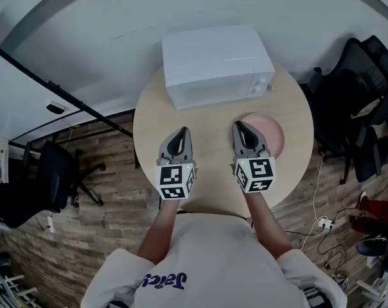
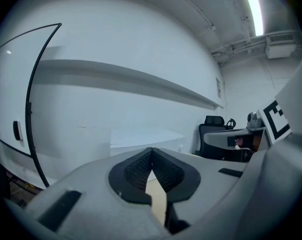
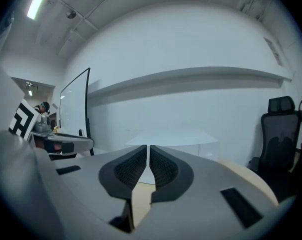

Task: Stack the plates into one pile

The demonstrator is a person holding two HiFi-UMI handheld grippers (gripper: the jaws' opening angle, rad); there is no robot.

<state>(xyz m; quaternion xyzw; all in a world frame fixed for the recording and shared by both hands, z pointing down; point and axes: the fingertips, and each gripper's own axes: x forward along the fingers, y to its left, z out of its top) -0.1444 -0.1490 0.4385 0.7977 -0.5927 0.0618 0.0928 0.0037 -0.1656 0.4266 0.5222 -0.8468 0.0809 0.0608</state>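
A pink plate point(image 1: 273, 135) lies on the round wooden table point(image 1: 150, 124), right of centre; whether more than one is piled there I cannot tell. My right gripper point(image 1: 238, 126) hovers over the plate's left edge, its jaws drawn together to a hairline slit with nothing between them point(image 3: 149, 150). My left gripper point(image 1: 182, 132) hangs over bare tabletop further left, shut and empty point(image 2: 151, 153). Both point away from the person toward the white microwave point(image 1: 216, 63). Neither gripper view shows the plate.
The microwave stands at the table's far side, just beyond both grippers, and shows ahead in both gripper views point(image 2: 141, 136) point(image 3: 166, 135). Black office chairs point(image 1: 354, 101) stand to the right, another chair point(image 1: 59, 172) to the left. Cables lie on the wooden floor point(image 1: 322, 223).
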